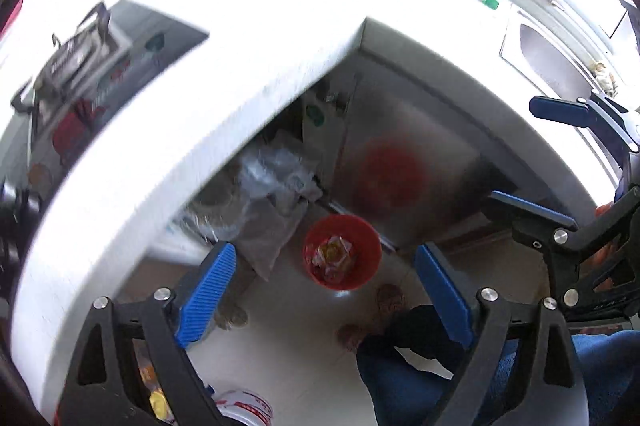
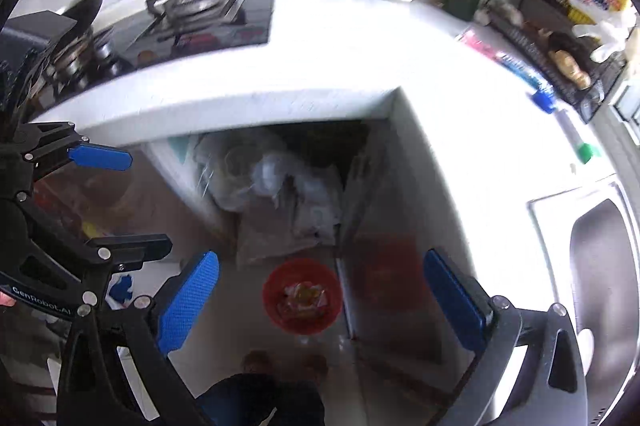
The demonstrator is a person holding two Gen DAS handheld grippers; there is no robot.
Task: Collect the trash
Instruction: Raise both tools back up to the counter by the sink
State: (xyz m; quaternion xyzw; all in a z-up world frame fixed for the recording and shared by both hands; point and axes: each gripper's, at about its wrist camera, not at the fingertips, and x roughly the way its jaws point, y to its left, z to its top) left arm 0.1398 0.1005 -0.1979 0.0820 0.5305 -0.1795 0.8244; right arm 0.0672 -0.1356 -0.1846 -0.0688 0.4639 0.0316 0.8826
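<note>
Left gripper (image 1: 326,296): blue pads spread wide, nothing between. Right gripper (image 2: 320,300): same, spread, empty.

Red bin (image 1: 342,252) on floor straight below both, framed in each gap; wrappers (image 2: 304,300) already inside. Bin round, no long axis. Neither hand clearly nearer.

Far: white L-shaped counter (image 1: 256,26) above bin. No loose trash plainly visible on it. Judgement: next pickup lies up and away from bin.

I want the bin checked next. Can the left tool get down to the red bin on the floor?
Probably yes: the left tool is open and empty, and the red bin sits on bare floor below it, clear of the counter edge.
</note>
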